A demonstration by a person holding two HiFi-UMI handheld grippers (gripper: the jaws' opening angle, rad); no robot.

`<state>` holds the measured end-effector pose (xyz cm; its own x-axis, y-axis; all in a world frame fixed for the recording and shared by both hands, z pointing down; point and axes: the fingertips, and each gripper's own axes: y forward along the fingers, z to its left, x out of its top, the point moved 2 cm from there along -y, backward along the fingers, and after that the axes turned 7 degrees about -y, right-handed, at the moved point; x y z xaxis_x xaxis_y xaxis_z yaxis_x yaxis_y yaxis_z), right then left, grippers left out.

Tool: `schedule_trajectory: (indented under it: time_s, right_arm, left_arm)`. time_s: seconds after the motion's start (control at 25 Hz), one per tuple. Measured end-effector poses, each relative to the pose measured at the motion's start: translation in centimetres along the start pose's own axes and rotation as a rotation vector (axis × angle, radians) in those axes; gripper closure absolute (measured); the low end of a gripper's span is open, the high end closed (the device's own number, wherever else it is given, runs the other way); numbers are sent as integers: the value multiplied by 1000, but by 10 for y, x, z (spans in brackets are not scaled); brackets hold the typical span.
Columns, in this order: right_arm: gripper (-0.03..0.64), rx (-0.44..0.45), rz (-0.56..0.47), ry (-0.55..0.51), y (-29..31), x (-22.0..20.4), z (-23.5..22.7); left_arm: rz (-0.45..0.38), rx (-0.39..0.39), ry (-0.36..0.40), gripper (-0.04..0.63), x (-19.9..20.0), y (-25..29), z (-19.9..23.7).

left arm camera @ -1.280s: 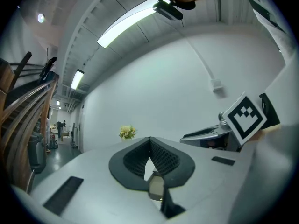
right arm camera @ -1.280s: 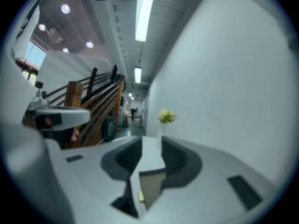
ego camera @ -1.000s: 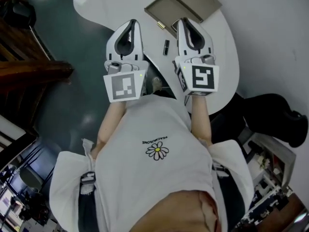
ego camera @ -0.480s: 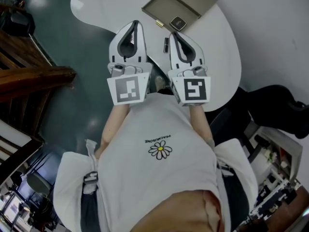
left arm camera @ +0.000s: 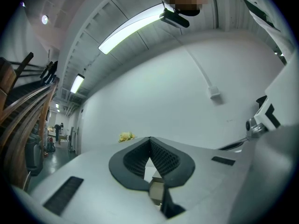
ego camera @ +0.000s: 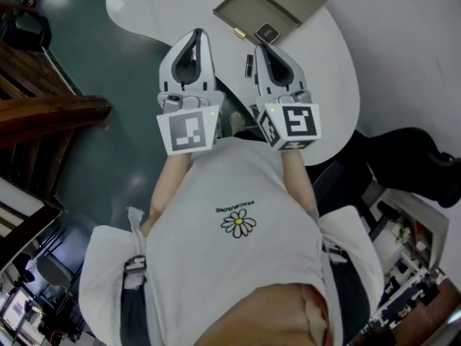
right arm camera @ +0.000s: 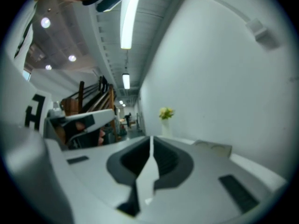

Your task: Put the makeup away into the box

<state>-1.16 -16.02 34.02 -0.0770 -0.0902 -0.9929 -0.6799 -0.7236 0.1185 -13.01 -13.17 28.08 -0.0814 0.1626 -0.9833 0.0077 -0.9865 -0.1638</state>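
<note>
Right tool (ego camera: 261,49) has drawn back and rolled, jaws shut, empty. Compact (ego camera: 266,32) now uncovered at box (ego camera: 238,9) edge. Left tool (ego camera: 198,36) shut, idle. Lipstick tube (ego camera: 248,63) awaits on desk (ego camera: 324,71).

white table (ego camera: 328,63), dark teal floor (ego camera: 108,56)

Box (ego camera: 253,11): flat, tan, open, 2 rect. halves side by side, at far end of white tabletop (ego camera: 331,63). Compact (ego camera: 266,33): small dark square w/ lighter centre, lies flat just beside box's near edge. Gold tube (ego camera: 238,34): short, lying down by box's near-left edge. Dark tube (ego camera: 248,65): lying down, apart from box, toward tabletop's near edge.
</note>
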Motion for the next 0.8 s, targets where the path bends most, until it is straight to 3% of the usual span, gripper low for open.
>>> schedule_trajectory:
  time_s: [0.08,0.16,0.32,0.56,0.8]
  right_arm:
    - [572,7,50,65,8,-12,-2]
    - [495,6,124,105,14,-28,-4]
    - [438,-47,314,146,24,-77,-7]
    - [437,-145,629,159,30,-182,-16]
    - [437,-159,728,115,34,-221,-8]
  left_arm:
    - [3,6,-1,575,-1,-2,2]
    - [6,10,0,575,-2,-4,3]
    - [19,26,2,575,-5,-8,8]
    - [60,41,28,575,-16,-12,14]
    - [95,49,47,575,-25,-14,18]
